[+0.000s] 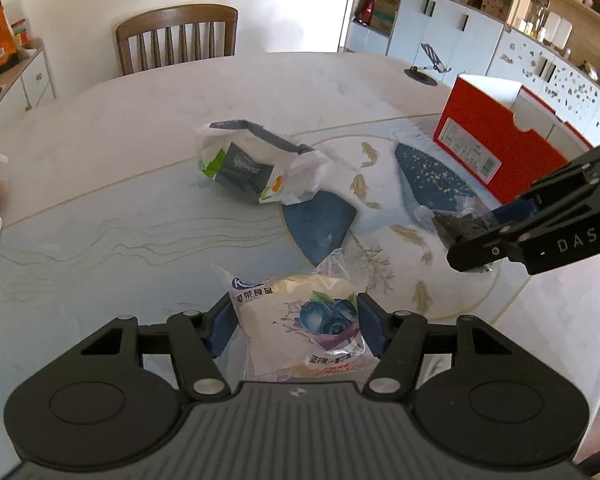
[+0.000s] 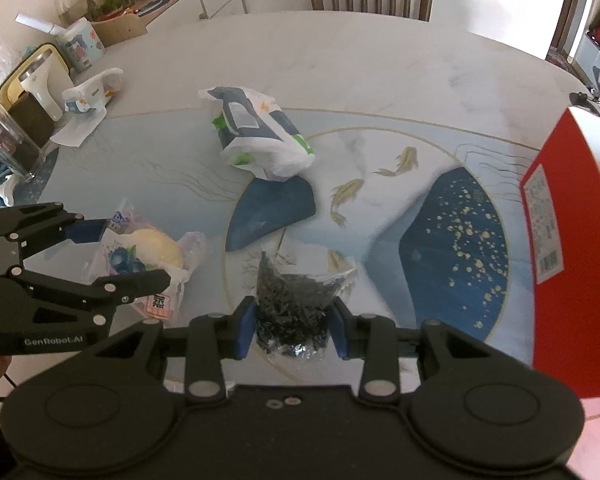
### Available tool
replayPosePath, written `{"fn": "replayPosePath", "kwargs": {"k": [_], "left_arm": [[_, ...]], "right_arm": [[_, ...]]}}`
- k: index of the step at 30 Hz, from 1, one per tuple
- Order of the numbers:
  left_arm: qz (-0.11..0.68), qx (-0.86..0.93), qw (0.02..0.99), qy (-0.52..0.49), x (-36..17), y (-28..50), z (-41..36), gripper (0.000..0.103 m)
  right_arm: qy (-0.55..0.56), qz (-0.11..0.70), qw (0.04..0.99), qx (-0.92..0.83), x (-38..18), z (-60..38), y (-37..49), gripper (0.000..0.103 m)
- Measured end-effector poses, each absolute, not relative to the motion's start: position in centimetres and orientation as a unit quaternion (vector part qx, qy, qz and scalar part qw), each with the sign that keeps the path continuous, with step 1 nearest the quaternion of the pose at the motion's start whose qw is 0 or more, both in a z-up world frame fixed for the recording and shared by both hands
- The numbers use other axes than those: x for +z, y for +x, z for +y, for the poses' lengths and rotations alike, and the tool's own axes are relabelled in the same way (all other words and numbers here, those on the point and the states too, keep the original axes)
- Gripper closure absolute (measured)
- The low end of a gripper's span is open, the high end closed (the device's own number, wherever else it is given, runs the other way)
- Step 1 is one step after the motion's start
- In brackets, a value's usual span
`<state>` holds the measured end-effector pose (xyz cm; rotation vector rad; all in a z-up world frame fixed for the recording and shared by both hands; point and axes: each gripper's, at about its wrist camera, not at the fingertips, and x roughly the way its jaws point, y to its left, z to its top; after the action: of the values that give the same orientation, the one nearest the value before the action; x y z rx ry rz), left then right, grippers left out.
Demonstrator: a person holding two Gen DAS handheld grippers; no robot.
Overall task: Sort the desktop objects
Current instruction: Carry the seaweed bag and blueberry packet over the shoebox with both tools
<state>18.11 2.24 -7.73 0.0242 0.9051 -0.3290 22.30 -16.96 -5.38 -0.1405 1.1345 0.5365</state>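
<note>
With your left gripper [image 1: 296, 326] clamped on the blueberry bun packet [image 1: 300, 328] and your right gripper [image 2: 292, 326] narrowed on the clear bag of dark pieces [image 2: 290, 308], both over the table [image 1: 140, 120], note that slick film can slip free if you swing toward the red box [image 2: 560, 240].

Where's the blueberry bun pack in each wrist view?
Left wrist: blueberry bun pack at bottom centre, between the left tool's blue pads.
Right wrist: same pack at left middle, in the left tool reaching in from the left edge.
Shared landmark: red box at right in the left view, at the right edge in the right view.
</note>
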Motion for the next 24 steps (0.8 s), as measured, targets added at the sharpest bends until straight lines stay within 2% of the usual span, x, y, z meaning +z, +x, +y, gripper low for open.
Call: {"fn": "replayPosePath", "kwargs": {"k": [24], "left_arm": [[0.406, -0.186, 0.895, -0.002, -1.1, 14.3, -1.3, 0.041]], "right_arm": [[-0.034, 0.491, 0.835, 0.246, 0.3, -23.8, 18.2, 0.066]]}}
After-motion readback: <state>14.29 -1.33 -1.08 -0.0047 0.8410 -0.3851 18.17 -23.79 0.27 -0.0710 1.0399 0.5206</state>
